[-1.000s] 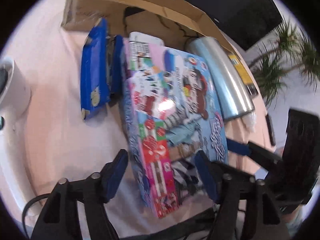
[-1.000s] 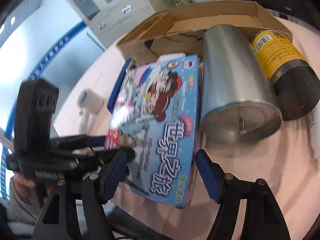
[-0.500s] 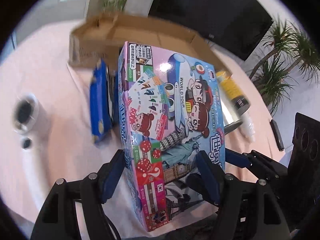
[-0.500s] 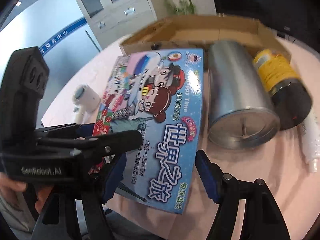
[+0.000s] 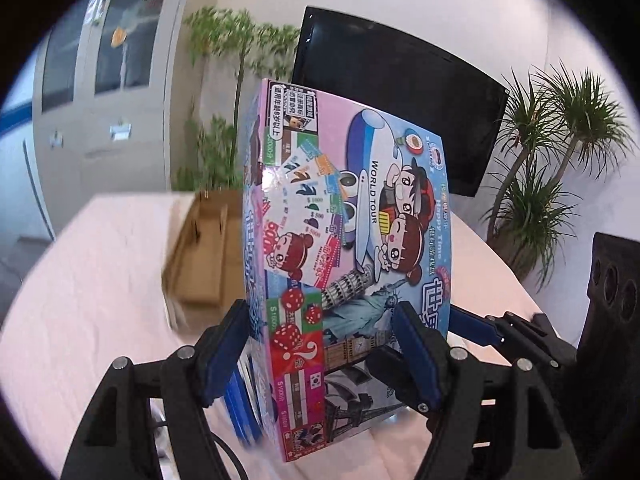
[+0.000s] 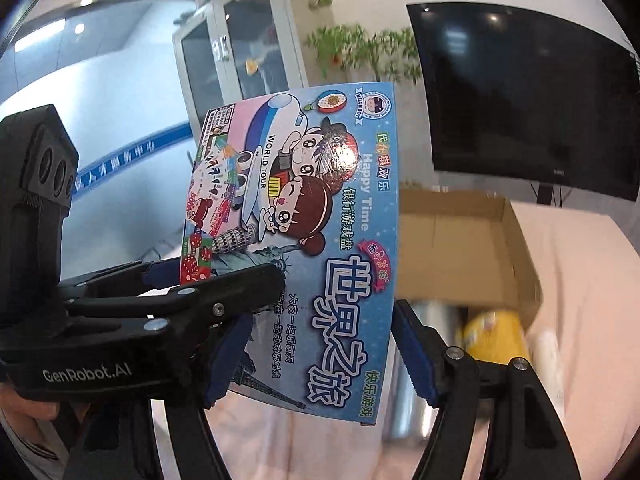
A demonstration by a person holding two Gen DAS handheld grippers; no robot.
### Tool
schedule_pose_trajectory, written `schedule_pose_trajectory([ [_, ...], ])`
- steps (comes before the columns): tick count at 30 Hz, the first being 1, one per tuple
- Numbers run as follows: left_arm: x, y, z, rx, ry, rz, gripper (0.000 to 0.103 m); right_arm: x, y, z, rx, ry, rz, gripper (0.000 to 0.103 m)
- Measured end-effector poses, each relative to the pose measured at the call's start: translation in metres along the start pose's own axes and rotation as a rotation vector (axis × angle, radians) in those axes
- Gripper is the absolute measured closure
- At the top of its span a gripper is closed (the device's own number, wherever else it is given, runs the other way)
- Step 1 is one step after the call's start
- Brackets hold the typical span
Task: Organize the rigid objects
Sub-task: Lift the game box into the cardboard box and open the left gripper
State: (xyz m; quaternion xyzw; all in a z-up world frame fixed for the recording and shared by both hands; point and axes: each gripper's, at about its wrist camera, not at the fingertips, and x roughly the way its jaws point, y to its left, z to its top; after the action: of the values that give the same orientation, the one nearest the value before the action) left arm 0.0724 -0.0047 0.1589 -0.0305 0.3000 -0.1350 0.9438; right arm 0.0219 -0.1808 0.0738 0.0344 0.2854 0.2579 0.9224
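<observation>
Both tongs clamp the colourful flat cardboard board-game box [image 5: 352, 240], L gripper [image 5: 320, 344] & R gripper [image 6: 320, 344] sharing it, prob. bound for the brown cardboard carton [image 6: 460, 232].

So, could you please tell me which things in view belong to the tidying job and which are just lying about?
Part of the job:
- colourful cartoon board game box, held up by the left gripper and right gripper
- open brown cardboard box
- yellow cylindrical can
- silver metal cylinder

Just lying about:
- black flat screen
- green potted plants
- grey glass-fronted cabinet
</observation>
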Motion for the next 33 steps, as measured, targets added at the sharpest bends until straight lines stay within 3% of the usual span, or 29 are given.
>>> schedule_pose_trajectory([
  [4, 0.03, 0.007, 0.048, 0.042, 0.001, 0.015, 0.031, 0.028, -0.01, 0.047, 0.016, -0.006, 0.003, 0.034],
  [9, 0.11, 0.036, 0.08, 0.012, 0.134, -0.001, 0.031, 0.095, -0.047, 0.085, 0.091, 0.087, 0.004, 0.034],
  [13, 0.176, 0.058, 0.077, -0.023, 0.265, 0.001, 0.031, 0.163, -0.078, 0.089, 0.155, 0.218, 0.01, 0.034],
  [18, 0.243, 0.089, 0.045, -0.1, 0.452, 0.022, 0.031, 0.246, -0.104, 0.064, 0.234, 0.425, 0.034, 0.034],
  [21, 0.259, 0.099, 0.024, -0.107, 0.507, 0.042, 0.036, 0.276, -0.109, 0.05, 0.248, 0.519, 0.027, 0.034],
  [23, 0.261, 0.1, 0.019, -0.096, 0.521, 0.07, 0.045, 0.286, -0.108, 0.045, 0.241, 0.551, 0.017, 0.034],
  [24, 0.26, 0.099, 0.018, -0.091, 0.524, 0.071, 0.046, 0.292, -0.109, 0.043, 0.244, 0.565, 0.017, 0.039],
  [25, 0.26, 0.101, 0.016, -0.103, 0.538, 0.078, 0.046, 0.296, -0.107, 0.041, 0.246, 0.583, 0.043, 0.06],
  [30, 0.257, 0.114, 0.012, -0.132, 0.536, 0.063, 0.052, 0.303, -0.106, 0.042, 0.225, 0.585, 0.044, 0.059],
  [33, 0.249, 0.121, 0.011, -0.146, 0.519, 0.066, 0.056, 0.3, -0.112, 0.036, 0.293, 0.578, 0.09, 0.058],
])
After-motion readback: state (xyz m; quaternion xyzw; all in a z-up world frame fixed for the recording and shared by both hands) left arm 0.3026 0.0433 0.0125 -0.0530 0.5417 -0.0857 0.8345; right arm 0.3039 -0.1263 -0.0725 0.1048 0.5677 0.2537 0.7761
